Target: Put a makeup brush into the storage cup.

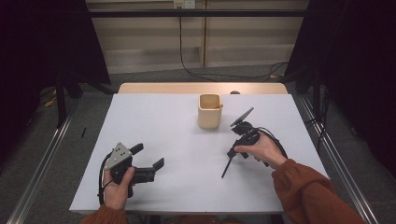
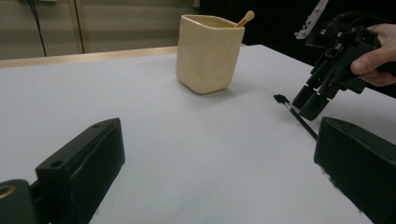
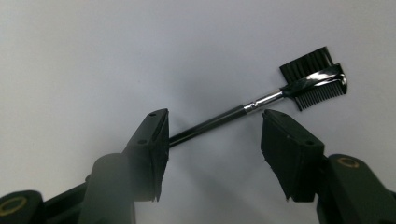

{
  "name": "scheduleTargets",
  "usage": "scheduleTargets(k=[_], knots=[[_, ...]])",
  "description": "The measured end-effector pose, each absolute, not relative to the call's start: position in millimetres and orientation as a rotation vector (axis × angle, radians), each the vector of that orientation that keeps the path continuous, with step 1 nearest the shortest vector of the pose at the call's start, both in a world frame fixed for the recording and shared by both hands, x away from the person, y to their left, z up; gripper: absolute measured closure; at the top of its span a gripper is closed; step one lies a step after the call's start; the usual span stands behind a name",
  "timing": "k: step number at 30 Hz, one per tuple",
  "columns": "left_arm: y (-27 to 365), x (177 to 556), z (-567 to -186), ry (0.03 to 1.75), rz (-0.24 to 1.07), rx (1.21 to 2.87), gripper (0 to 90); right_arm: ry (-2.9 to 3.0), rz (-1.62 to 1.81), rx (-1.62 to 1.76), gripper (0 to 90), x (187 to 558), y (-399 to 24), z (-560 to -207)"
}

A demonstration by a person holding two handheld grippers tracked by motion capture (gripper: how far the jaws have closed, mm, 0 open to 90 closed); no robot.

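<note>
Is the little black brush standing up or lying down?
Lying down. The brush lies flat on the white table, between the right claw's open jaws.

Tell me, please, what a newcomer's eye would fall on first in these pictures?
Probably the cream square-sided ceramic cup standing toward the far middle of the white table, a wooden stick poking from it. Next, the right gripper, jaws apart astride the thin black-handled brow brush with comb head lying flat.
</note>
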State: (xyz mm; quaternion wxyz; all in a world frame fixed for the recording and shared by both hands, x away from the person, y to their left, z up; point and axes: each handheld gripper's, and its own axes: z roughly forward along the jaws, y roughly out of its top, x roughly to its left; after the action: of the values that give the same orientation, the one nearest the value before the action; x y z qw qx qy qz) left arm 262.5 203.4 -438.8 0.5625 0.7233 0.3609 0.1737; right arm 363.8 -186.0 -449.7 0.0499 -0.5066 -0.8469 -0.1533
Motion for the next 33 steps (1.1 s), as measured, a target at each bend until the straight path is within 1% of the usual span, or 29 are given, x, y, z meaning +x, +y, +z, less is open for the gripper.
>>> scheduleTargets(k=[2, 8, 11, 14, 21, 22, 24, 26, 28, 33], knots=[[203.5, 262.2, -438.9, 0.848, 0.411, 1.704, 2.0, -2.587, -0.436, -1.561, 42.8, 364.6, -181.5, -450.7], [203.8, 262.1, -439.6, 0.854, 0.410, 1.709, 2.0, -2.565, -0.400, -1.633, 51.1, 367.7, -181.0, -450.2], [203.2, 262.3, -439.8, 0.850, 0.410, 1.709, 2.0, -2.552, -0.383, -1.659, 52.2, 369.4, -179.6, -450.4], [202.9, 262.4, -439.7, 0.848, 0.411, 1.711, 2.0, -2.554, -0.352, -1.683, 49.8, 368.9, -174.9, -450.0], [202.6, 262.4, -439.8, 0.848, 0.410, 1.711, 1.9, -2.519, -0.348, -1.756, 50.6, 368.9, -173.6, -450.5], [202.6, 262.5, -439.9, 0.848, 0.409, 1.710, 1.9, -2.527, -0.336, -1.757, 52.0, 368.5, -172.3, -450.3], [202.8, 262.3, -439.6, 0.849, 0.410, 1.712, 2.0, -2.607, -0.287, -1.762, 70.7, 367.1, -171.5, -450.2], [203.1, 262.3, -439.8, 0.849, 0.410, 1.711, 1.9, -2.594, -0.314, -1.766, 77.9, 367.6, -177.5, -450.6], [203.3, 262.8, -440.1, 0.847, 0.410, 1.712, 1.9, -2.561, -0.346, -1.769, 81.7, 369.2, -184.6, -451.3], [202.4, 262.5, -439.7, 0.846, 0.413, 1.718, 2.0, -2.596, -0.325, -1.740, 81.7, 370.1, -182.5, -451.5]])
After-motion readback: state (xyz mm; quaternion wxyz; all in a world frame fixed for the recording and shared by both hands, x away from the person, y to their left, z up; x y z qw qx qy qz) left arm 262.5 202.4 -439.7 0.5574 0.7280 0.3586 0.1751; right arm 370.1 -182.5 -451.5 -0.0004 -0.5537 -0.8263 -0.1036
